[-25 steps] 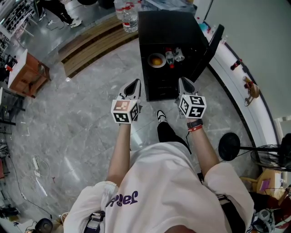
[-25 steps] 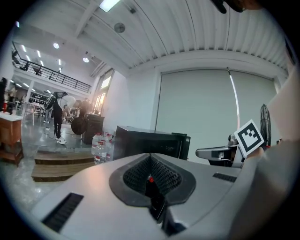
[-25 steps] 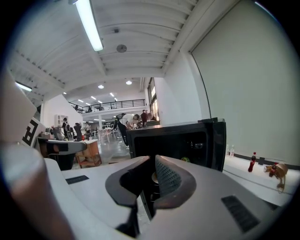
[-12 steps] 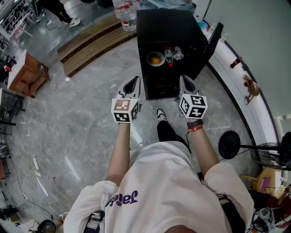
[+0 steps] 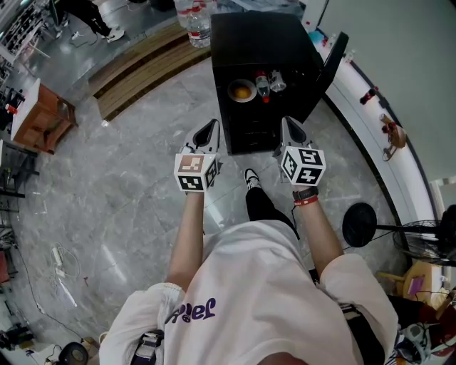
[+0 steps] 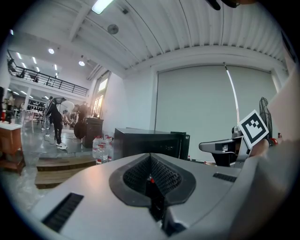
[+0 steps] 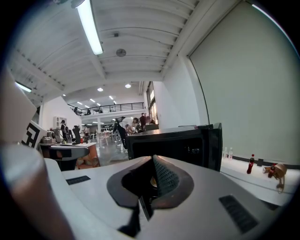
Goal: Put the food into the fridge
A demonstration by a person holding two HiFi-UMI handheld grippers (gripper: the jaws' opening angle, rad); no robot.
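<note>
A black fridge stands on the floor ahead with its door swung open to the right. On its shelf sit a bowl of orange food, a small bottle and a can-like thing. My left gripper and right gripper are held side by side just short of the fridge front, both shut and empty. The left gripper view shows the fridge beyond its closed jaws. The right gripper view shows the fridge and door edge.
Water bottles stand left of the fridge behind a low wooden platform. A white ledge with a small red bottle runs along the right. A floor fan is at the right, a wooden cabinet at the far left.
The fridge has slid slightly up and left in the head view. Both grippers keep their places.
</note>
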